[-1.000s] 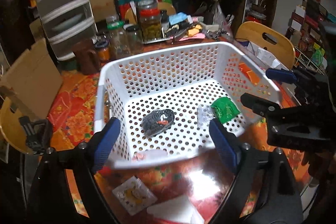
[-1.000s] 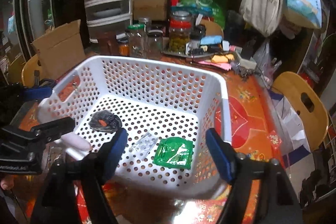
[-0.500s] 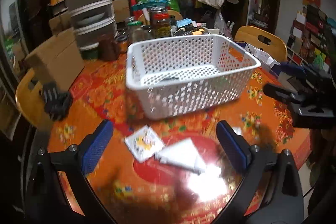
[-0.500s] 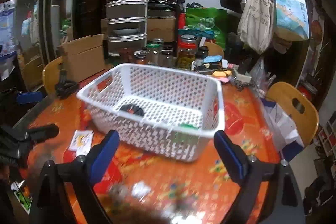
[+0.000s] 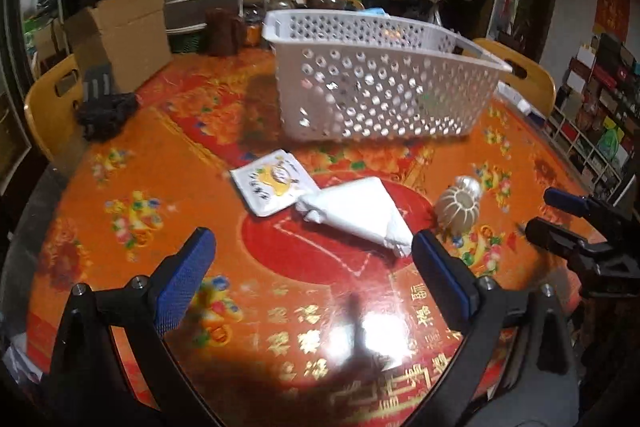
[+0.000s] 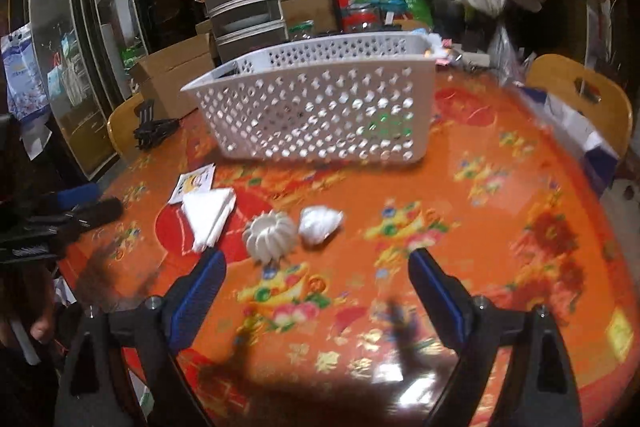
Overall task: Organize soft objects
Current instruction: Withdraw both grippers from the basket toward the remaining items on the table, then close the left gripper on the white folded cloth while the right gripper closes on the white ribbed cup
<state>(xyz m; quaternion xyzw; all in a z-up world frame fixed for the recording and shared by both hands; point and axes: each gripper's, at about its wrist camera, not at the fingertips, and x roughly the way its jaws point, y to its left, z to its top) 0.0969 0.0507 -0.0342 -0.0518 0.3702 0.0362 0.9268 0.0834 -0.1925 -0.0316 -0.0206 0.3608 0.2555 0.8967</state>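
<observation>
Both the left gripper (image 5: 312, 255) and the right gripper (image 6: 316, 277) stand wide apart, empty, above the tabletop (image 6: 500, 227). The basket (image 6: 320, 115) sits at 12 o'clock, its contents mostly hidden behind the perforated wall. A folded white bag (image 5: 360, 213), packet (image 5: 270, 187) and ribbed white piece (image 6: 270, 235) lie nearer, blurred.

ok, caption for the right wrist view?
Open right gripper over floral table; ribbed white piece, crumpled bag before white basket.
</observation>
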